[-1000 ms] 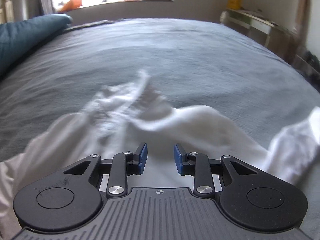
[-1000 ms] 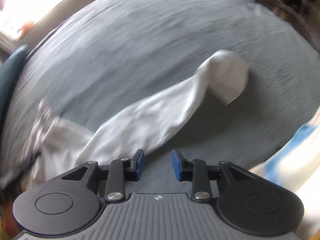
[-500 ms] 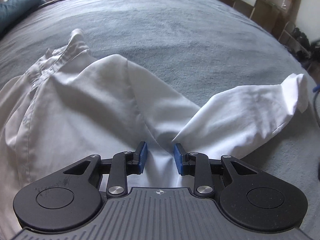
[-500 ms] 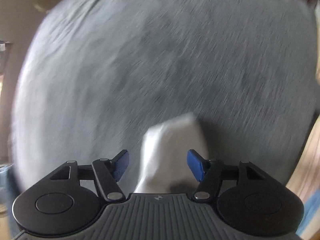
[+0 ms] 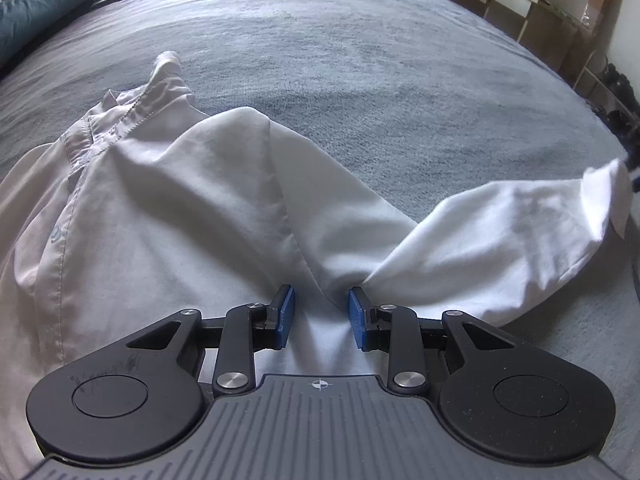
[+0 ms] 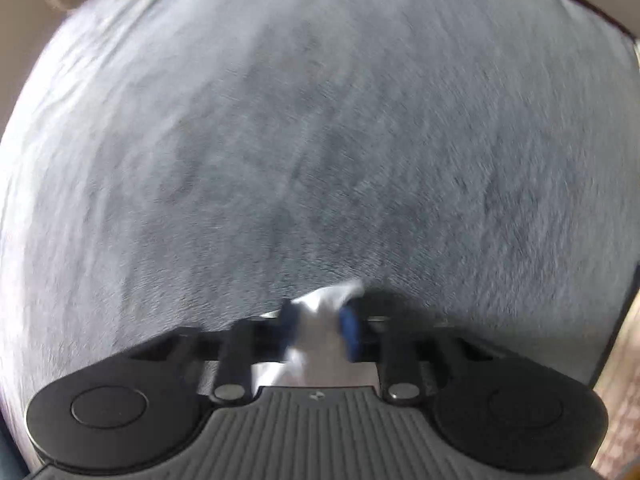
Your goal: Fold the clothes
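Note:
A white button-up shirt (image 5: 168, 208) lies crumpled on a grey bed (image 5: 360, 60), collar (image 5: 132, 112) at the far left. One sleeve (image 5: 500, 240) stretches to the right, its cuff (image 5: 608, 192) raised off the bed. My left gripper (image 5: 319, 310) is open, low over the shirt near the armpit seam, with cloth under the gap. My right gripper (image 6: 318, 322) is closed on the white sleeve cuff (image 6: 320, 320) above the bed; the view is motion-blurred.
A teal pillow (image 5: 36, 20) lies at the bed's far left. A low shelf and furniture (image 5: 516, 0) stand beyond the bed's right side. Wooden floor (image 6: 624, 400) shows past the bed edge in the right wrist view.
My right gripper swung onto the sleeve cuff, opened wide around it, then closed on it. My left gripper lowered over the shirt and stayed open.

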A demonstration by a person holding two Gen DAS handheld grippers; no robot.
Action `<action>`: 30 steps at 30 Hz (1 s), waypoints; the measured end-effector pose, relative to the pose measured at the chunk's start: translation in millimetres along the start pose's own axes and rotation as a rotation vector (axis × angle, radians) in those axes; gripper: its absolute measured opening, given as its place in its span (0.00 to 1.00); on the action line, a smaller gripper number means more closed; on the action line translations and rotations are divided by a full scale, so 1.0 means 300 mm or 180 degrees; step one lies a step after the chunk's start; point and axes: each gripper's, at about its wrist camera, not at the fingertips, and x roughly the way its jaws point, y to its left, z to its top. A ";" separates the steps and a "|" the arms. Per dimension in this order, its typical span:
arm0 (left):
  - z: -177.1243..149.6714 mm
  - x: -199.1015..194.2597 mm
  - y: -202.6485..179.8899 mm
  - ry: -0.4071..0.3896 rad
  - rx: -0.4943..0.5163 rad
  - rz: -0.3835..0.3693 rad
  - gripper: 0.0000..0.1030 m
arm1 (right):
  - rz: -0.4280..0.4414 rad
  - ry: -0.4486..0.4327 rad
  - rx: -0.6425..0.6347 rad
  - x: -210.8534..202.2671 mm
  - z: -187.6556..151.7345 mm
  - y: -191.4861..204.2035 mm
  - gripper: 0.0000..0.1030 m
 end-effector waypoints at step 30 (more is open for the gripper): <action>-0.130 -0.429 0.580 0.0060 -0.0960 -0.0014 0.28 | 0.2599 0.0086 -0.2828 -0.967 -1.114 0.328 0.06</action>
